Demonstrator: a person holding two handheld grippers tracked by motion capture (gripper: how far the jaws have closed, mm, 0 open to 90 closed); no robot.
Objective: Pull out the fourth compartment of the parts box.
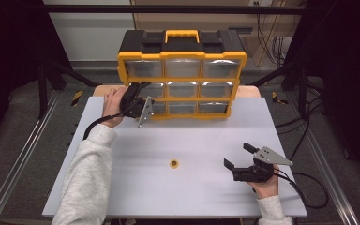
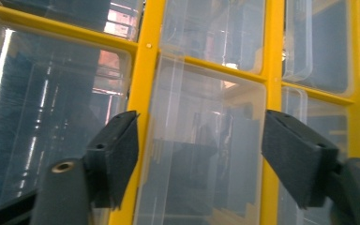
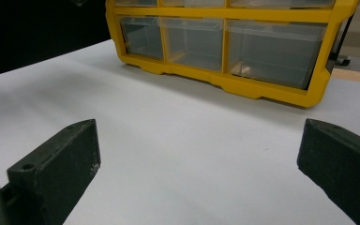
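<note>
**Q:** White tabletop, dark room around it — what stands on the table (image 1: 122, 187)?

**A:** At the far edge stands a yellow and black drawer cabinet (image 1: 183, 47) with a carrying handle and nine clear drawers in three rows. A small round yellow piece (image 1: 174, 163) lies alone on the white surface, well short of the cabinet.

**Q:** Where is the left gripper (image 1: 138, 91)?

**A:** Right at the cabinet's front, at its left column. From that gripper's own camera, one clear drawer (image 2: 206, 150) sits straight ahead between the two black jaws, which are partly open and straddle it. The pads (image 2: 122, 154) do not appear to press on it yet.

**Q:** And the right gripper (image 1: 239, 157)?

**A:** It hangs low over the table, jaws wide apart with nothing between them. The cabinet is well ahead of it; the yellow piece lies off to its left.

**Q:** How far along is the work?

**A:** Early, I judge. Every drawer looks shut and none is gripped. Closing on the drawer front and pulling it out remains.
</note>
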